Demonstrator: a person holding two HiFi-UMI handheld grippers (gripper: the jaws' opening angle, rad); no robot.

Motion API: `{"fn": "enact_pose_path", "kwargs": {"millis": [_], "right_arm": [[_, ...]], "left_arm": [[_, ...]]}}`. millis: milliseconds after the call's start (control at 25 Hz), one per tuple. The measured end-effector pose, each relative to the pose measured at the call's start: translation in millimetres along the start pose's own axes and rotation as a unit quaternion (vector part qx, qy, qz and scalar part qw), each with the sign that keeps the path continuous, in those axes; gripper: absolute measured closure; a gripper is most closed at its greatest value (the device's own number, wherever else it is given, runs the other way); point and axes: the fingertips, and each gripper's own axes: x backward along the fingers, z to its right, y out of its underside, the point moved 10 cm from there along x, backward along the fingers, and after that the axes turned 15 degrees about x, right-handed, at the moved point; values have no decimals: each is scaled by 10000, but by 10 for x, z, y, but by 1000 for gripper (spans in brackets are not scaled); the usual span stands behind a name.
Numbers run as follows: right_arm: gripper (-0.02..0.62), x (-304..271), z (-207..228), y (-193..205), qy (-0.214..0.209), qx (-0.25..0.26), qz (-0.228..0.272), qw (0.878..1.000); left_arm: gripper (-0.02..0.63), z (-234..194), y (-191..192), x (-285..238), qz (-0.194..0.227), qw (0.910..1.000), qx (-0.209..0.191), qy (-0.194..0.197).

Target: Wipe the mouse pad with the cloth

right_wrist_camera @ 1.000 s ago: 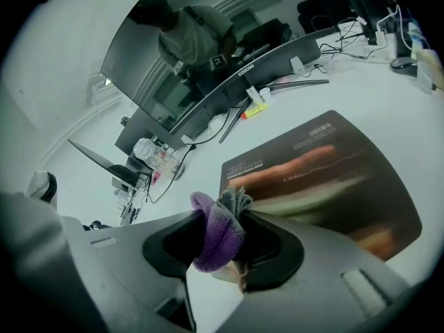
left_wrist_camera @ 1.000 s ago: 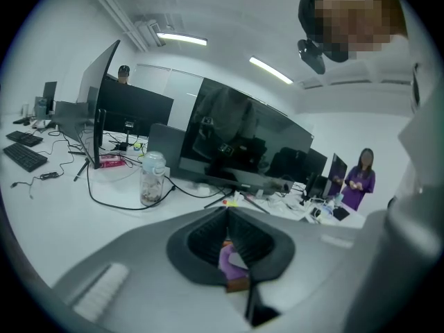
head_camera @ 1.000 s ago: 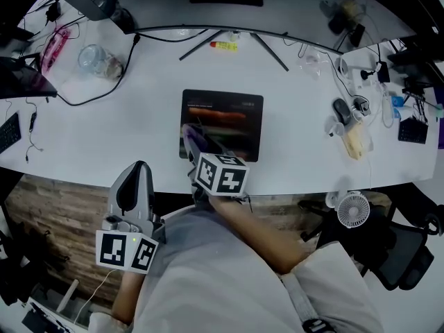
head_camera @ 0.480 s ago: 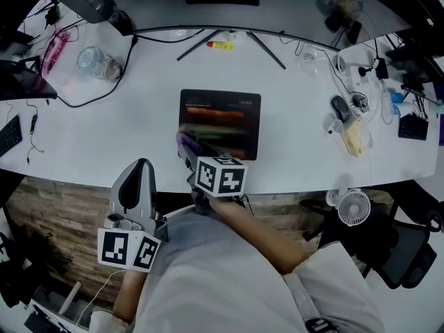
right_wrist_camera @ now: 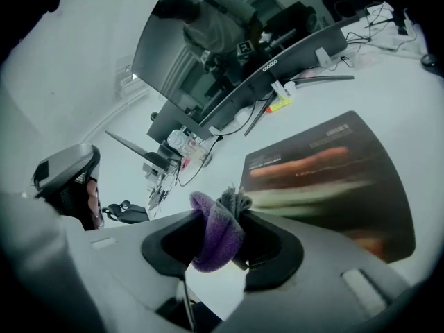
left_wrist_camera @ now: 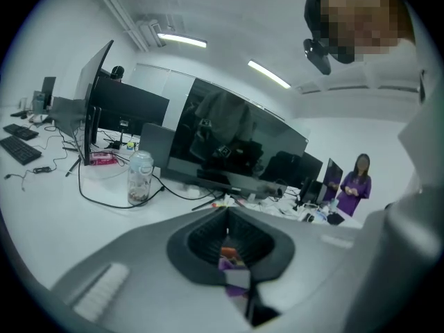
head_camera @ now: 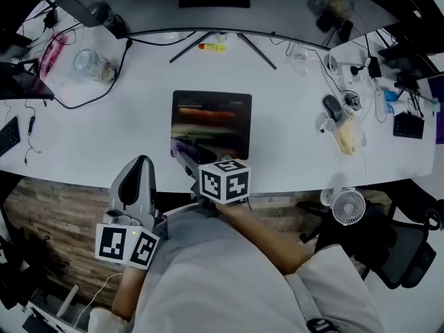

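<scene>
A dark mouse pad [head_camera: 211,120] with orange and pale streaks lies on the white desk [head_camera: 104,130]; it also fills the right of the right gripper view as mouse pad [right_wrist_camera: 326,179]. My right gripper [head_camera: 186,152] sits at the pad's near left corner, shut on a purple and grey cloth [head_camera: 181,146]. In its own view the cloth [right_wrist_camera: 215,231] bulges out between the jaws of the right gripper [right_wrist_camera: 223,240]. My left gripper [head_camera: 137,168] hangs below the desk's front edge, left of the pad, its jaws together and holding nothing; its own view shows the left gripper [left_wrist_camera: 229,255] facing the monitor.
A curved monitor's stand legs [head_camera: 222,41] and a yellow marker [head_camera: 210,47] lie behind the pad. A jar [head_camera: 90,62] and black cable [head_camera: 97,96] are at far left, a mouse [head_camera: 331,107] and clutter at right. A small fan [head_camera: 347,207] and chair [head_camera: 392,252] stand below right.
My right gripper has drawn the cloth back toward me, from the pad's left part to its near left corner. The left gripper stays where it was.
</scene>
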Motion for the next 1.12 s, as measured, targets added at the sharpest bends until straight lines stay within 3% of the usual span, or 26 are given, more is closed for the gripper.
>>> {"fn": "enact_pose_path", "kwargs": {"millis": [120,320,840,1120], "right_arm": [[431,153,9,-76,0,317,95,9995],[431,473,88,-195,106,721,326,9968],[431,1510,261,-325,537,1288,1102,9841],[431,2002,259,-382,778,1543,1440,9744]], "left_arm": [[606,56,-3,-8,-19,9999,122,67],[606,161,26,-22,-71,9999,3,77],[606,486,149,-52,-42,9981,-520,341],[606,597,167,9,42,9971,-578,489]]}}
